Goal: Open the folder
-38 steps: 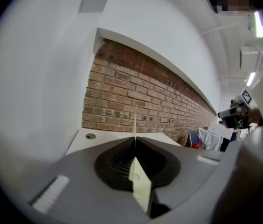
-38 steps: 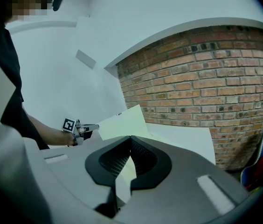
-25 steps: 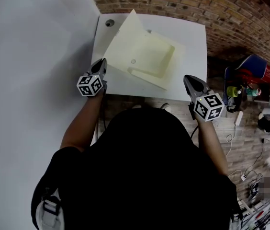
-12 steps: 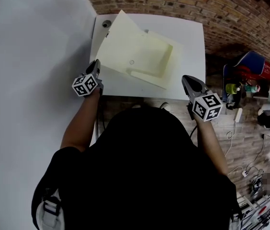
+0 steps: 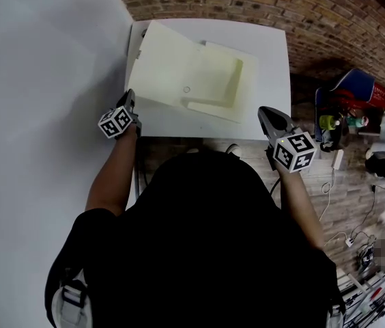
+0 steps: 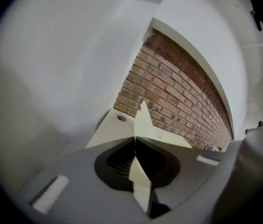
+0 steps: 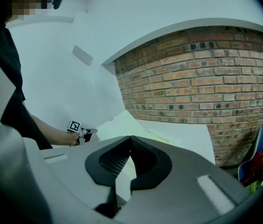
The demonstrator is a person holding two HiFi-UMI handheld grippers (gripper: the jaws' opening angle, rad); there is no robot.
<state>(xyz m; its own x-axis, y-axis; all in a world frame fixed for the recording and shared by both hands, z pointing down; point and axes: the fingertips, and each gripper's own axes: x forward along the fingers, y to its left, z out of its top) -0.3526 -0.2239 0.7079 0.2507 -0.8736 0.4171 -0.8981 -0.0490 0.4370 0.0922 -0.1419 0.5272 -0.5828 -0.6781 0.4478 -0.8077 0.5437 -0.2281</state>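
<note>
A pale yellow folder (image 5: 209,74) lies on the white table (image 5: 274,46), its cover (image 5: 158,60) swung out to the left and held low over the table's left edge. My left gripper (image 5: 130,96) is at that edge, shut on the cover's rim. In the left gripper view the thin yellow sheet (image 6: 143,122) runs straight between the closed left gripper (image 6: 135,138). My right gripper (image 5: 269,115) hangs at the table's front edge, right of the folder, apart from it. Its tips meet in the right gripper view (image 7: 130,136), with nothing between them. The folder (image 7: 127,122) lies beyond.
A white wall (image 5: 42,60) runs along the table's left side. Brick floor (image 5: 329,19) lies behind and to the right. A blue chair (image 5: 356,87) with coloured items stands at the right, with cables (image 5: 343,231) on the floor below it. A round grommet (image 6: 121,118) sits in the table's far left corner.
My left gripper has moved left and down with the cover, swinging it further open and lower over the table's left edge. The right gripper has stayed in place.
</note>
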